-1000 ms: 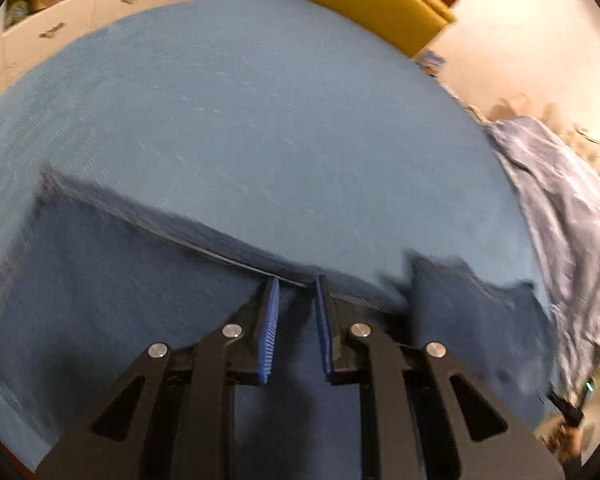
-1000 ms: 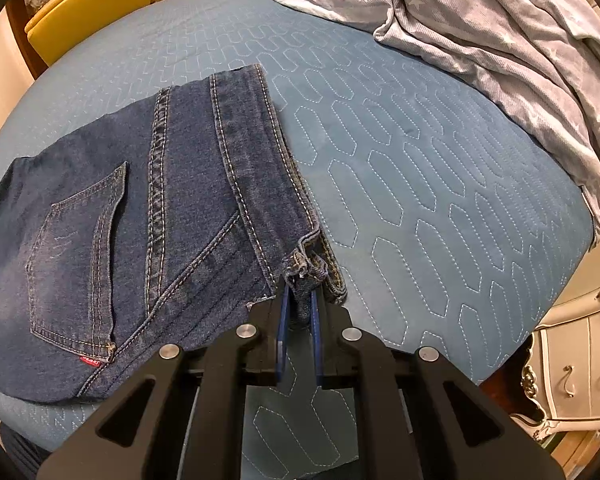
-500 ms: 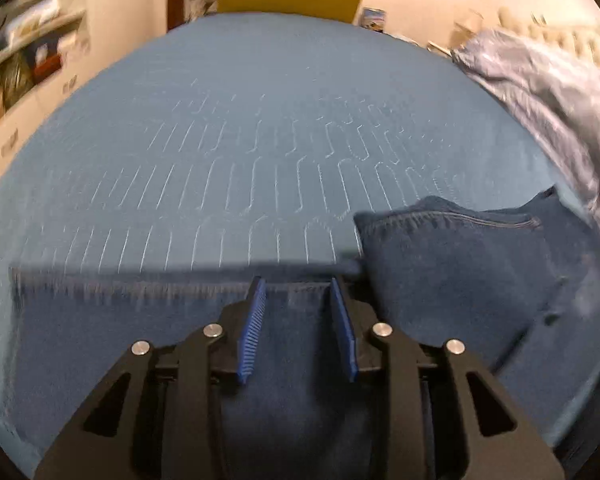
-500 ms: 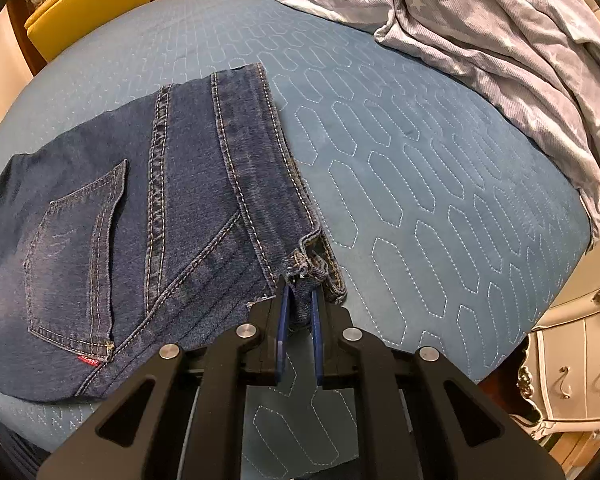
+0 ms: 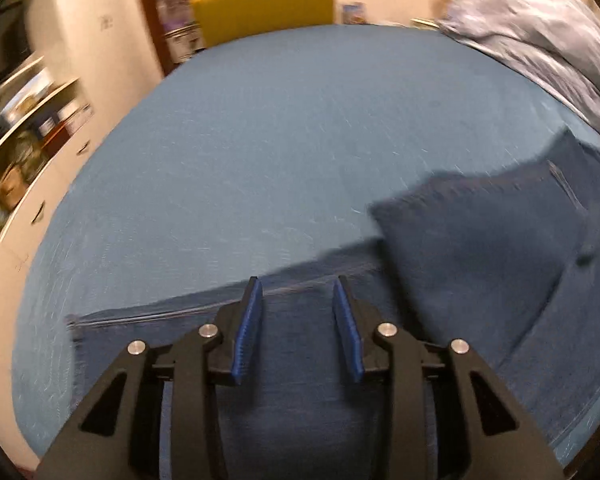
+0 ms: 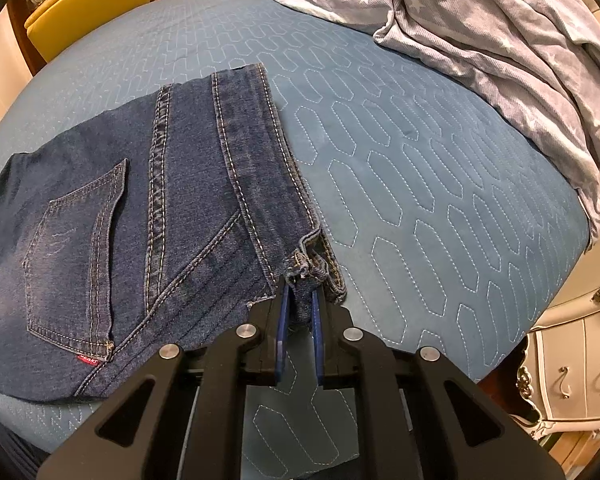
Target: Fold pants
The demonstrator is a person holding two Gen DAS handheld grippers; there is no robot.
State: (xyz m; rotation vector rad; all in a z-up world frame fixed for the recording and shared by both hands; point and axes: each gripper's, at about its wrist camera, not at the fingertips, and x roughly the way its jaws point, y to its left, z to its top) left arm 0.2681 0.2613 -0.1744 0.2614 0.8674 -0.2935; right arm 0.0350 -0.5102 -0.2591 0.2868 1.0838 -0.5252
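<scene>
Left wrist view, blurred: left gripper (image 5: 297,290) above the jeans (image 5: 472,256), jaws opening, blue pads parted with denim seen beneath the gap but nothing pinched, so released. Jeans spread over the blue bedspread (image 5: 284,128), one folded layer raised at right, a long edge running left of the tips. Yellow chair (image 5: 264,0) beyond the bed, grey blanket (image 5: 540,40) at far right. Best to let the pads clear the cloth fully before travel, to avoid dragging the laid fold. Right wrist view, sharp: right gripper (image 6: 299,294) clenched on a frayed corner of the jeans (image 6: 148,208) at the waistband end, cloth bunched between the pads. Back pocket (image 6: 76,252) facing up, seams lying fairly flat, jeans toward the near side of the bedspread (image 6: 420,184), blanket (image 6: 500,40) well apart. Likely step: anchoring this corner while the other hand resets for a new hold. Worth keeping this pinch low and steady, no lift, so the layers stay aligned; next grab probably on the far edge, matched to this corner before folding over.
</scene>
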